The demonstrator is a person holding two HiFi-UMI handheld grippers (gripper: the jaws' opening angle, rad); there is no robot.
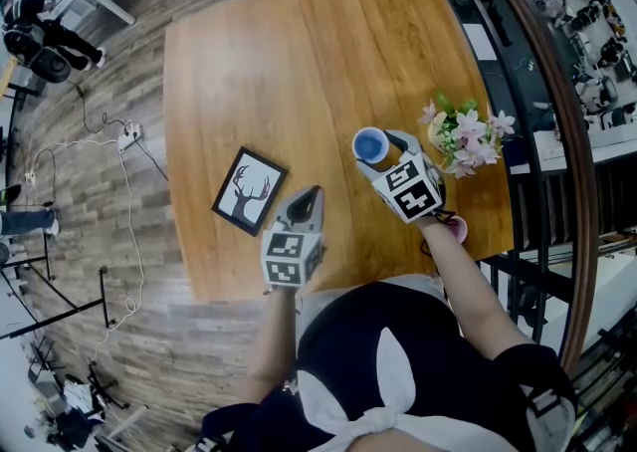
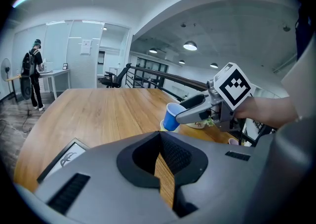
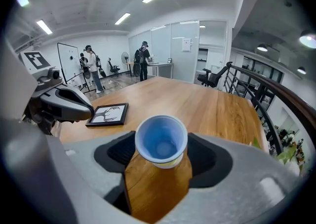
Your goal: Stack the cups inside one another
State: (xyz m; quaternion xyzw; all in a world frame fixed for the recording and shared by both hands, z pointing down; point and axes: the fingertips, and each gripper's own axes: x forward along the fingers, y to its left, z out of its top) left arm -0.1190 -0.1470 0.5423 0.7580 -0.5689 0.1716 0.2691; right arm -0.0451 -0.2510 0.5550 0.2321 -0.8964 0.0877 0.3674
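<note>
In the head view, a wooden table [image 1: 279, 62] carried a framed deer picture [image 1: 249, 191] toward its left and a bunch of flowers [image 1: 466, 137] at its right edge. The right gripper [image 1: 386, 155] reached in between them with a blue cup [image 1: 368, 145] at its tips, mouth upward, while the left gripper [image 1: 311, 197] hung near the table's near edge, just beside the frame, its jaws drawn to a point. In the left gripper view, the left gripper [image 2: 159, 137] had its jaws met at the tips, with only wood grain showing through the slit behind them. Farther on, the right gripper [image 2: 190, 109] held the blue cup [image 2: 172, 117] tilted, its base at the mouth of a yellow cup [image 2: 162, 126] standing on the table. In the right gripper view, the right gripper [image 3: 161, 150] was clamped on the blue cup [image 3: 161, 141] from both sides. A sliver of the yellow cup [image 3: 170, 163] showed under its rim, but how deep it sat could not be told.
</note>
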